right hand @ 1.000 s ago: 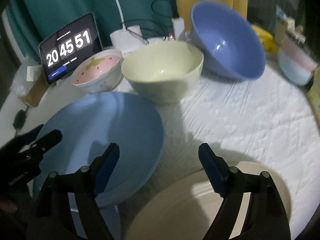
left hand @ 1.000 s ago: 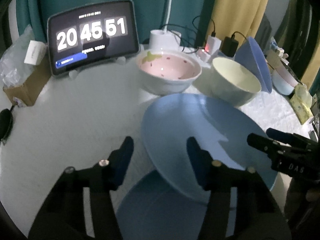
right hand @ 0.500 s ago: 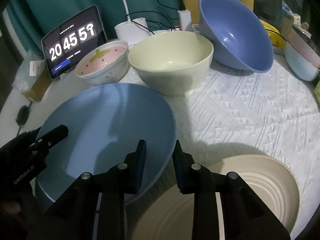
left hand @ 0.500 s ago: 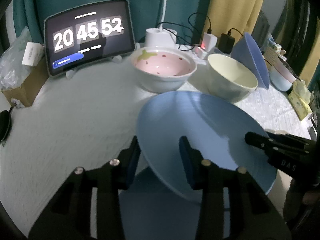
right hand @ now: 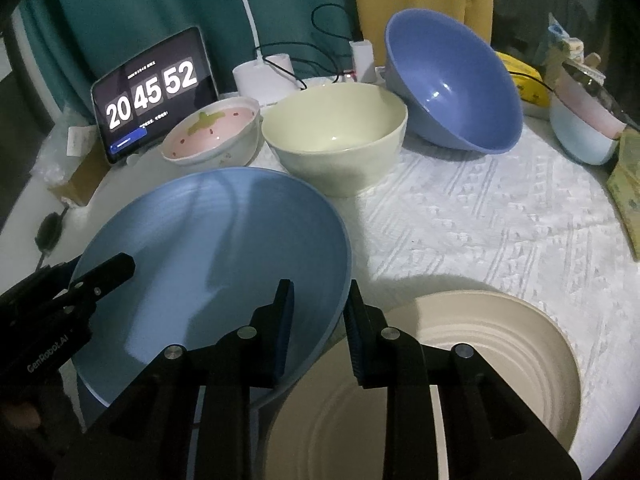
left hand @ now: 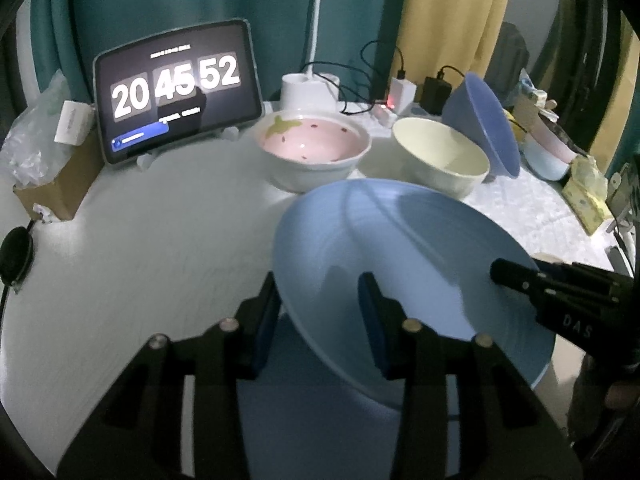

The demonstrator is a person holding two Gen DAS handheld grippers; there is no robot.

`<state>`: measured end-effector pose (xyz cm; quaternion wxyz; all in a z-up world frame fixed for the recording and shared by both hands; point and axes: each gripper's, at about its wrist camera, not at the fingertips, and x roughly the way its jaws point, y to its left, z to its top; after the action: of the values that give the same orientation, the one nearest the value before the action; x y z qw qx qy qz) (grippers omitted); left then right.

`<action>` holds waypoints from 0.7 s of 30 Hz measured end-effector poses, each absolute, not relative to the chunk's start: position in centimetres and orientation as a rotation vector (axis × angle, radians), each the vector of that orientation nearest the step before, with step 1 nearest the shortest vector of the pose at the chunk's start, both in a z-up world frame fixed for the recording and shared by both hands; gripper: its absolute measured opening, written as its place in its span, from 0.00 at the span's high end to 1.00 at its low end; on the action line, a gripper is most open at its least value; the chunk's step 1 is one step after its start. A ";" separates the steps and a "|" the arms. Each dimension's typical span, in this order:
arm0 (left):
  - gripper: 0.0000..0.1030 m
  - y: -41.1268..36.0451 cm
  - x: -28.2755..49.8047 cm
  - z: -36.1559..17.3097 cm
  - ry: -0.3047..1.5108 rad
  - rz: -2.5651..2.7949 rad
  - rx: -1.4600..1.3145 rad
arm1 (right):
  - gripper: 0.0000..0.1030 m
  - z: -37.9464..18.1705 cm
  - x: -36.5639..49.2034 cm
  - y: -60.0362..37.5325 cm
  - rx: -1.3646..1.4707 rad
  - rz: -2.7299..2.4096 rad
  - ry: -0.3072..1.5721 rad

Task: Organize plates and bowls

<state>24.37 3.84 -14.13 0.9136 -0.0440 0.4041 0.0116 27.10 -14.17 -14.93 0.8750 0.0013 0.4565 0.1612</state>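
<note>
We look across a round table (right hand: 500, 232) under a white textured cloth, its near edge cut off by the frame. The largest dish, a blue plate (right hand: 208, 248), sits tilted at the near left, lifted over a second blue plate (left hand: 320, 432) that is mostly hidden beneath it. The left gripper (left hand: 320, 320) is clamped on the blue plate's left rim, and the right gripper (right hand: 318, 320), whose jaws have just been closing, pinches the opposite rim; both pairs of pads press the edge. Beside it at the near right lies a cream ribbed plate (right hand: 480, 360), partly covered by the right gripper's arms. Farther back stand a tilted periwinkle bowl (right hand: 452, 80), a pale yellow bowl (right hand: 336, 136) and a pink strawberry bowl (right hand: 212, 132). At the far left a tablet (right hand: 154, 92) reads "20 45 52"; its smaller lines are too fine to read. We read "GenRobot.AI" on the left gripper's body and "DAS" on the right one's. At the far right, a pink-and-blue dish (right hand: 584, 128) is cut off by the fisheye edge.
</note>
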 end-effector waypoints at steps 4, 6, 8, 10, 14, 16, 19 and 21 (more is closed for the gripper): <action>0.61 3.4 23.7 -13.7 0.821 0.020 -0.082 | 0.74 -14.4 26.3 -14.5 0.004 0.331 0.938; 0.61 3.1 23.5 -13.4 0.815 0.018 -0.077 | 0.74 -14.2 25.9 -14.7 0.005 0.328 0.931; 0.61 2.8 23.2 -13.2 0.810 0.016 -0.072 | 0.74 -14.0 25.5 -14.9 0.007 0.326 0.925; 0.61 2.4 22.8 -13.1 0.806 0.011 -0.065 | 0.74 -13.8 25.1 -15.1 0.010 0.322 0.918; 0.61 1.5 22.2 -12.8 0.801 -0.002 -0.053 | 0.74 -13.4 24.4 -15.9 0.019 0.309 0.909; 0.61 1.1 21.9 -12.6 0.798 -0.009 -0.047 | 0.74 -13.3 24.0 -16.3 0.024 0.303 0.906; 0.61 0.3 21.5 -12.4 0.796 -0.018 -0.038 | 0.74 -13.1 23.4 -17.1 0.031 0.294 0.898; 0.61 -0.1 21.2 -12.3 0.795 -0.023 -0.032 | 0.74 -13.0 23.0 -17.6 0.036 0.290 0.894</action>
<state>21.23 -0.12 -12.34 0.9219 -0.0158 0.3870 -0.0111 22.97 -17.59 -13.04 0.8915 0.0174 0.4306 0.1396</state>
